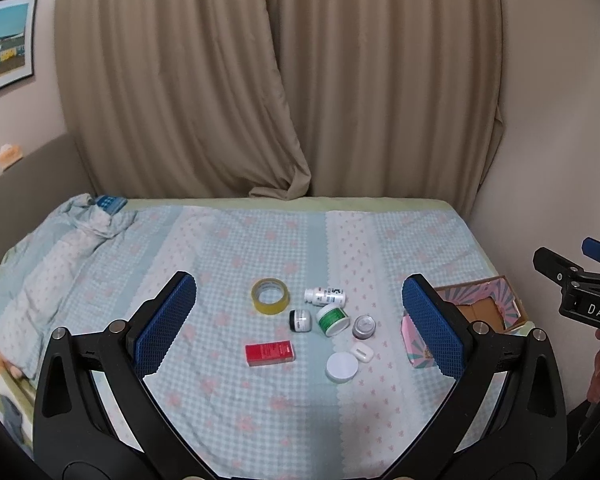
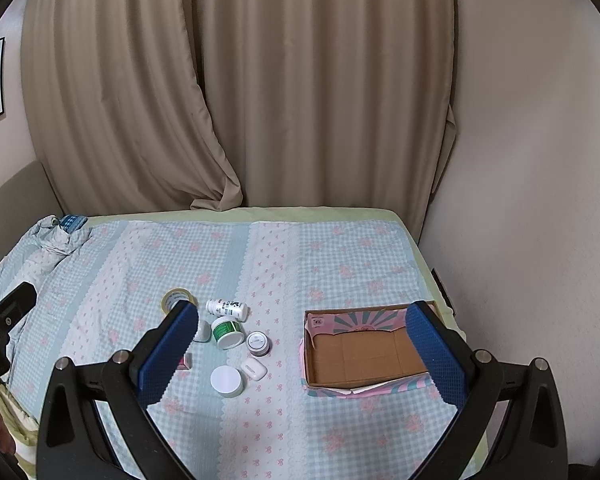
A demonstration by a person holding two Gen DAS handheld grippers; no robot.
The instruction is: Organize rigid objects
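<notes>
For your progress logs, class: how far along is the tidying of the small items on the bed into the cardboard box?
Done: nothing yet; the cardboard box holds no items.
In hand: nothing; the left gripper and right gripper hover open.
Left: everything on the bedspread, namely the tape roll, white bottle, green-labelled jar, red box, earbud case and white round lid.

Red box [image 1: 269, 353]; yellow tape roll [image 1: 270, 295]; green-labelled jar [image 1: 332, 319]; blue-checked, pink-flowered bedsheet [image 1: 228, 248].
</notes>
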